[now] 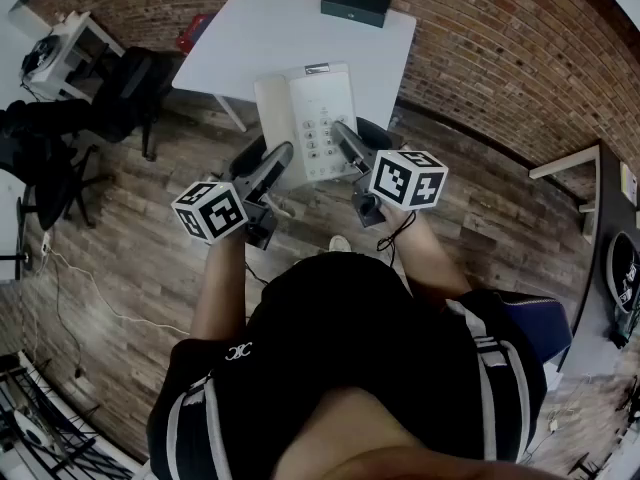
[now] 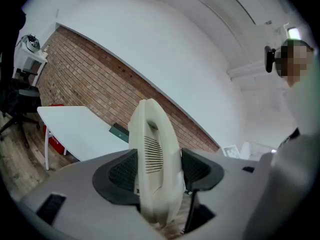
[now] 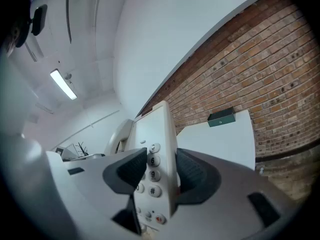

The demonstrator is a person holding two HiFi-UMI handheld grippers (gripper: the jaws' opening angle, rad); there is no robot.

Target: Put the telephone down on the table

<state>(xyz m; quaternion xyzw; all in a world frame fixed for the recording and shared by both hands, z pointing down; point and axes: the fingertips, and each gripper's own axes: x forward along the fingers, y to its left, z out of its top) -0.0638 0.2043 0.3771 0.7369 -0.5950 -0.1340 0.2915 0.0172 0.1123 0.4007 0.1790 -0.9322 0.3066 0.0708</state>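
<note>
A cream desk telephone (image 1: 310,123) with a keypad and its handset on the left side hangs in the air between both grippers, over the near edge of the white table (image 1: 260,38). My left gripper (image 1: 287,156) is shut on the handset side (image 2: 152,164), its black pads pressed on both faces. My right gripper (image 1: 343,136) is shut on the keypad edge (image 3: 157,159), next to the number keys. A thin cord (image 1: 283,208) hangs below the phone.
A dark green box (image 1: 355,4) lies at the table's far edge by the brick wall (image 1: 480,58). A black chair and bags (image 1: 110,98) stand left of the table on the wood floor. A white shelf (image 1: 570,163) sits at the right.
</note>
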